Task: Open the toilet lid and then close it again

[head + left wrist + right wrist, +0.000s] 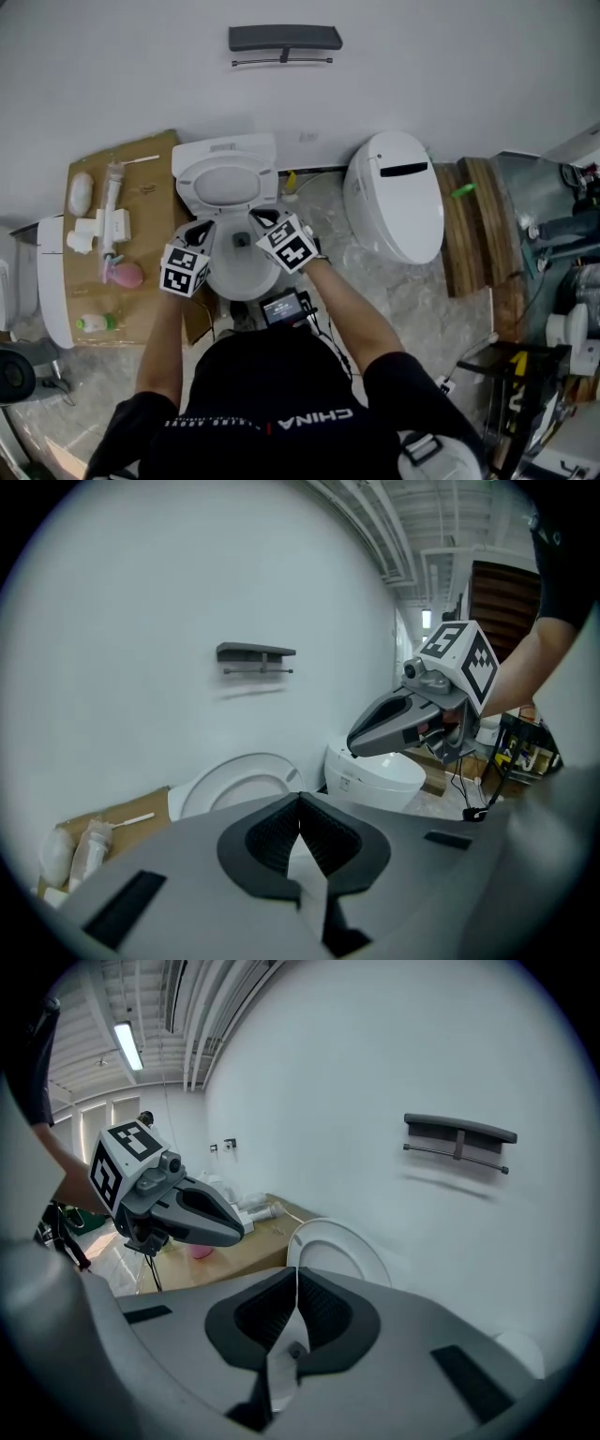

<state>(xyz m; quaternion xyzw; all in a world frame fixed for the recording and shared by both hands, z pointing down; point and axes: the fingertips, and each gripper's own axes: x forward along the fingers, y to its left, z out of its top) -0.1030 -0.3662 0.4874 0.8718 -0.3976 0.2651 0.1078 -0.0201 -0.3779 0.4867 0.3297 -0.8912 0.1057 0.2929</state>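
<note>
Flanking the toilet [228, 184]: cardboard [150, 192], spare toilet [398, 202]

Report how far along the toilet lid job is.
Done: the lid stands raised against the wall, so the opening looks finished. In hand: the left gripper and right gripper hover over the bowl, both shut and holding nothing. Left: lowering the lid back down onto the bowl.
</note>
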